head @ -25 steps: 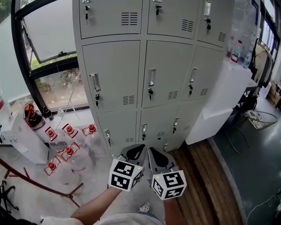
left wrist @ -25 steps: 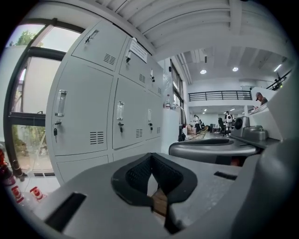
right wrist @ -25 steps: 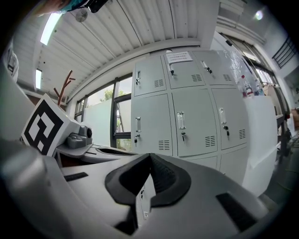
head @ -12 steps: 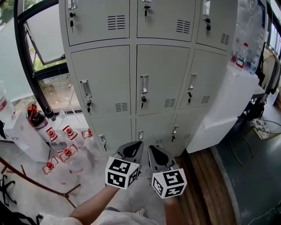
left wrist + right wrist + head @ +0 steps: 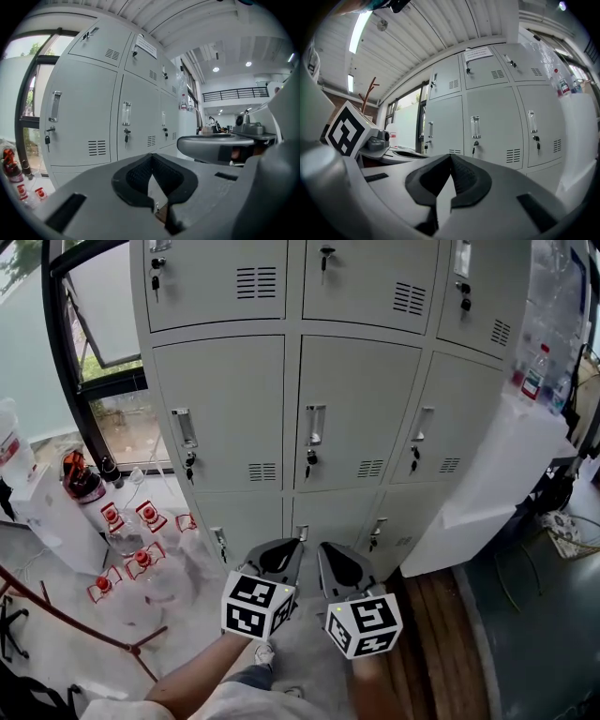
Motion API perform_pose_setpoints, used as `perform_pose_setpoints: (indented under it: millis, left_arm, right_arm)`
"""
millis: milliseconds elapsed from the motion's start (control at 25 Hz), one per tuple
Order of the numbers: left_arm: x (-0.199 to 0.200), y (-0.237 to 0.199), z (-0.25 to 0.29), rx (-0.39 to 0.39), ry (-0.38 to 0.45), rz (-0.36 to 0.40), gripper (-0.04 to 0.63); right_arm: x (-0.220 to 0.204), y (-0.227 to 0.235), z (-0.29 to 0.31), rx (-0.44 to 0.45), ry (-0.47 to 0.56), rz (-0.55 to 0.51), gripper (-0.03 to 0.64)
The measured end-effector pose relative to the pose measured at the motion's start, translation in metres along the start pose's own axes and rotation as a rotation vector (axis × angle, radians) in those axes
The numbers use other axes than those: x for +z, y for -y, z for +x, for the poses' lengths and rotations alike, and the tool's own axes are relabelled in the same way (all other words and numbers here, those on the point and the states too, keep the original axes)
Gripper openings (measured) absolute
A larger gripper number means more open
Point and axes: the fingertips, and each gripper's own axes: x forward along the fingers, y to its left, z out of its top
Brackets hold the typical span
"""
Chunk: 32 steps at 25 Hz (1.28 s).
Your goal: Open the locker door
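Two forearms (image 5: 202, 676) reach up from the bottom edge of the head view, each carrying one gripper with one marker cube. The left gripper (image 5: 289, 549) and the right gripper (image 5: 326, 552) sit side by side, close but apart, and both point at the foot of the locker (image 5: 292, 329). In its own view, the left gripper (image 5: 151, 159) has its two jaws closed tip to tip, with nothing between them. The right gripper (image 5: 451, 159) looks the same, closed and empty. Neither touches the locker.

On the pale floor to the left, five bottles (image 5: 142, 559) with red caps lie in a loose cluster. A strip of wood floor (image 5: 441, 643) runs along the right.

Beyond the grippers stands the grey locker, with nine doors showing in three rows of three. All nine are closed. The middle door (image 5: 361, 409) is straight ahead of the grippers and above them. It has one handle (image 5: 314, 426), one key (image 5: 309, 460) hanging in its lock and one vent (image 5: 370, 468). The doors on either side carry the same three parts.

A window (image 5: 103, 315) is on the left of the locker. On the right, a white counter (image 5: 497, 456) holds one bottle (image 5: 534, 371).
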Motion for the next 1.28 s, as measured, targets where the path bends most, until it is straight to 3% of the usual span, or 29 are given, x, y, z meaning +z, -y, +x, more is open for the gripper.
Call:
perform_pose_setpoints:
  millis: [720,1120,1280]
  left_arm:
    - [0.036,-0.079,0.092,0.016,0.034,-0.004,0.006]
    - [0.053,-0.123,0.125,-0.008,0.052,-0.003,0.006]
    - [0.059,-0.133,0.134,-0.032,0.063,-0.011,0.006]
  right_arm:
    - [0.032,0.049,0.115,0.028,0.033,-0.046,0.001]
    - [0.061,0.076,0.175,-0.029,0.076,-0.058,0.004]
    - [0.066,0.081,0.194,-0.029,0.072,-0.060,0.072]
